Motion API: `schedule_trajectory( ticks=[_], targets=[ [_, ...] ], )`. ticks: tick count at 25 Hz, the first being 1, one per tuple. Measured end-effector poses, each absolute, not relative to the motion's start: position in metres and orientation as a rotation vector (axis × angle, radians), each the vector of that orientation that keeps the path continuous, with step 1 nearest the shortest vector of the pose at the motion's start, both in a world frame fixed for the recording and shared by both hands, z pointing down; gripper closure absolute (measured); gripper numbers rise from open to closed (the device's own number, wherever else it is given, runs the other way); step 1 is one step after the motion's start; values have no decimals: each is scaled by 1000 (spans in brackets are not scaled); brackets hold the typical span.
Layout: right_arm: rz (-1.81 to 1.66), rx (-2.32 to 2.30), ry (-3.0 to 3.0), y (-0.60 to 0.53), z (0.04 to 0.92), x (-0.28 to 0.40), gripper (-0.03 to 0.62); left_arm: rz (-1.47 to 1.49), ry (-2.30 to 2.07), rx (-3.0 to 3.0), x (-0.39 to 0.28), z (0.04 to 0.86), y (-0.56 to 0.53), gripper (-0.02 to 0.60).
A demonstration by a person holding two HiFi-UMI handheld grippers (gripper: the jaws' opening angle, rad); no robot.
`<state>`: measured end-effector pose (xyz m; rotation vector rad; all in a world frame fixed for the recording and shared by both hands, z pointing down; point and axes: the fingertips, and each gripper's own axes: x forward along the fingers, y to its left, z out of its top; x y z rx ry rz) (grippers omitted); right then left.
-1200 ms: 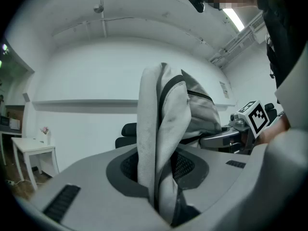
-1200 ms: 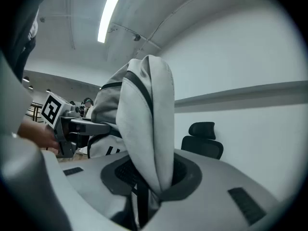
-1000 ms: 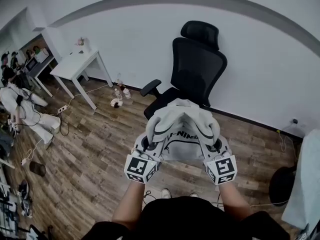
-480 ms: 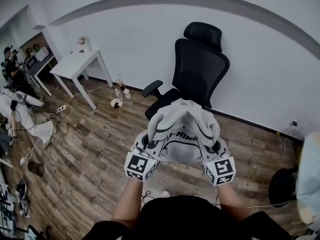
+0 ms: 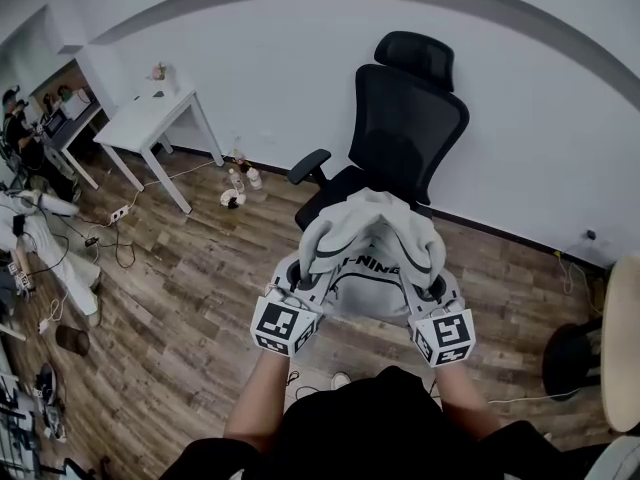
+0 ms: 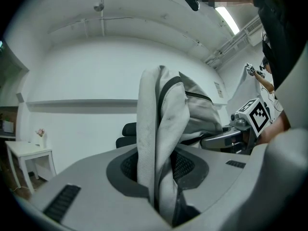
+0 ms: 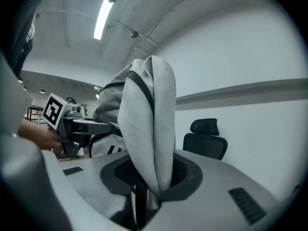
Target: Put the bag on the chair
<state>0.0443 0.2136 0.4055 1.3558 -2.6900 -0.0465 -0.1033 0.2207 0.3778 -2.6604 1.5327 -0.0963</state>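
Forearms (image 5: 262, 406): bare, at the lower edge of the head view, reaching forward side by side, one behind each marker cube.
Left gripper (image 5: 297, 274): points away from the person; jaws nearly together, pressed on a fold of pale strap that stands up between the pads.
Right gripper (image 5: 429, 278): beside the left one and parallel to it; jaws equally narrow, clamped on a second padded strap with dark edging.
Backpack (image 5: 372, 268): light grey with dark trim, carried in the air between the two grippers, above the floor and on the near side of the chair, not touching it.
Backpack, facing: the panel with dark lettering is turned up toward the head camera, and the letters read upright from the person's side.
Backpack, long axis: runs away from the person, with the bunched end toward the chair; how steeply it tilts cannot be told.
Floor (image 5: 190, 298): wood planks, with loose cables at the left.
Office chair (image 5: 405, 133): black, high-backed, with headrest and armrests; it stands beyond the backpack, seat toward the person and back toward the wall.
Bottles (image 5: 240, 180): small cluster on the floor between chair and table.
Table (image 5: 150, 123): white, left of the chair, near the wall.
Wall (image 5: 270, 58): plain white.
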Motion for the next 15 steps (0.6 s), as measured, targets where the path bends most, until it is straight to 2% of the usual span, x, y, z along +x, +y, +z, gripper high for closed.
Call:
schedule_trajectory(
  ticks=[15],
  targets=[
    [-101, 1313, -2720, 159, 394, 44, 477, -40, 1536, -2707, -106, 373, 163, 468]
  ],
)
